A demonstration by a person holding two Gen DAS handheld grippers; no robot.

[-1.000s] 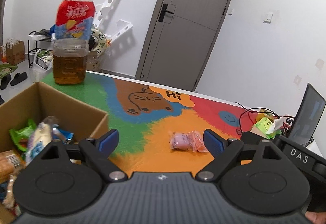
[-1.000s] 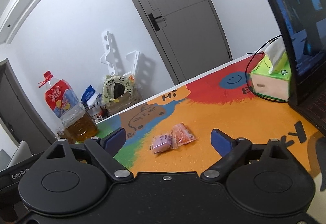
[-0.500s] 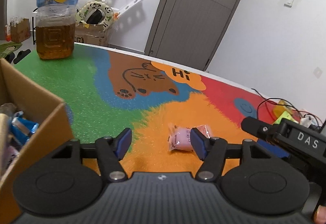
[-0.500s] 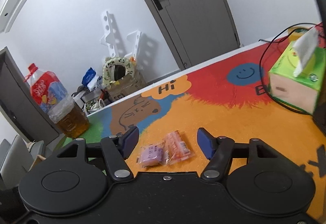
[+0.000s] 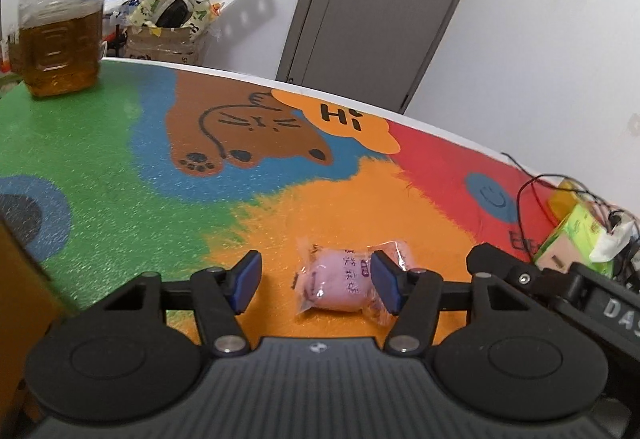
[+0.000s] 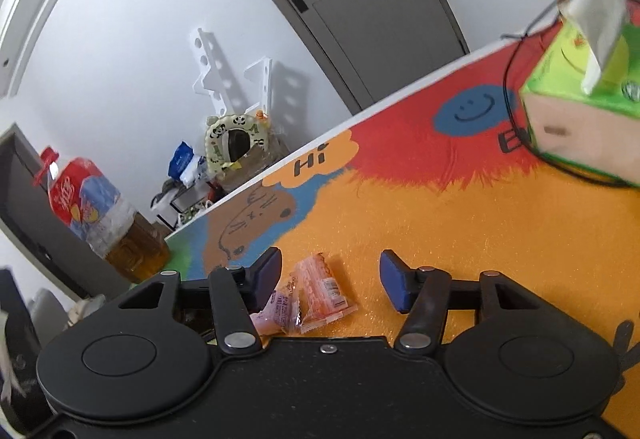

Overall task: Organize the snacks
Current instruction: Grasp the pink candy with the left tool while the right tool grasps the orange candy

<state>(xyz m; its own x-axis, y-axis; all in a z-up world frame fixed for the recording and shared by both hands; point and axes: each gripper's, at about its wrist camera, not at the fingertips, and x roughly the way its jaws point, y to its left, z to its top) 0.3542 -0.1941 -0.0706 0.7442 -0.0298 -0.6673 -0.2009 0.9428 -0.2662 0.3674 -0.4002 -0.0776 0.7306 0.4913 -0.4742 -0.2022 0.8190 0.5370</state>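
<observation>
A pink wrapped snack (image 5: 338,285) lies on the orange part of the colourful table mat (image 5: 168,175), with an orange wrapped snack (image 5: 394,253) touching its right side. My left gripper (image 5: 316,285) is open, low over the mat, with the pink snack between its fingers. In the right wrist view the orange snack (image 6: 322,293) lies between the fingers of my open right gripper (image 6: 330,285), and the pink snack (image 6: 276,315) sits by the left finger. The right gripper's body (image 5: 560,291) shows at the right of the left wrist view.
A big bottle of amber liquid (image 5: 60,19) stands at the mat's far left. A green tissue box (image 6: 584,99) with a black cable stands at the right. The cardboard box's edge (image 5: 20,279) is at the left. A grey door and clutter lie beyond the table.
Both grippers have moved forward and down toward the two snacks, and their fingers have narrowed. The cardboard box has slid almost out of the left view.
</observation>
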